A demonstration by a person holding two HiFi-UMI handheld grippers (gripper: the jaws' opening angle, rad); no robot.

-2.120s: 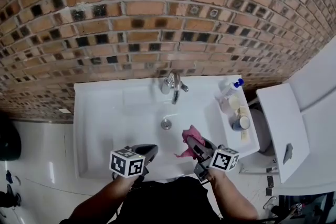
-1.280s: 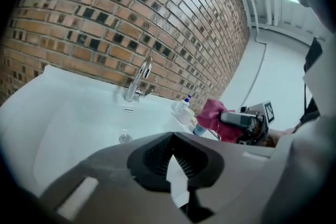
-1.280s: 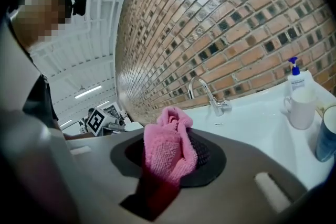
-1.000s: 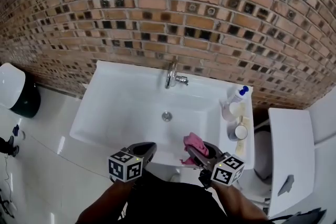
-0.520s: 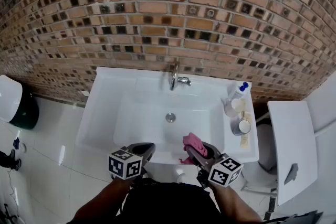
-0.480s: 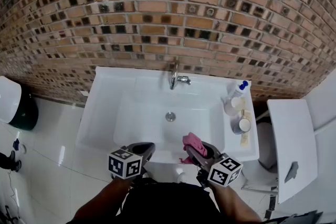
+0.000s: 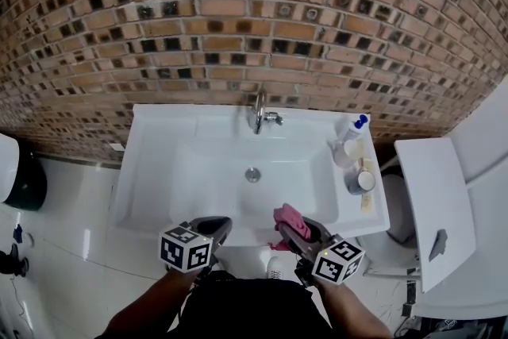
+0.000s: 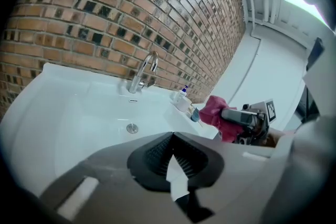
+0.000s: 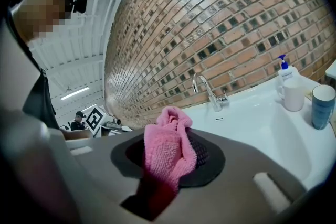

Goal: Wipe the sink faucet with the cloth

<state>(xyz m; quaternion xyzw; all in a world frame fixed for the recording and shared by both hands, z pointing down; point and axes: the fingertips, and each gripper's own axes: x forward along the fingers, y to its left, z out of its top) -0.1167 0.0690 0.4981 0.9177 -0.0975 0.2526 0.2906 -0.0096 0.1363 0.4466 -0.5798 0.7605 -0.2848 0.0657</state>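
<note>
A chrome faucet (image 7: 258, 113) stands at the back rim of the white sink (image 7: 159, 171), against the brick wall. It also shows in the left gripper view as the faucet (image 8: 143, 71) and in the right gripper view as the faucet (image 9: 208, 91). My right gripper (image 7: 292, 228) is shut on a pink cloth (image 7: 286, 217), held above the sink's front edge; the cloth (image 9: 169, 148) bunches up between its jaws. My left gripper (image 7: 211, 229) is shut with nothing in it, beside the right one at the front rim.
On the sink's right ledge stand a pump bottle (image 7: 351, 134), a white cup (image 7: 344, 155) and a blue cup (image 7: 361, 182). A white cabinet (image 7: 432, 194) is to the right. A dark bin (image 7: 20, 179) sits on the tiled floor at left.
Both grippers have kept their hold and place at the sink's front edge. The head view has shifted, so the sink now sits more centred.
</note>
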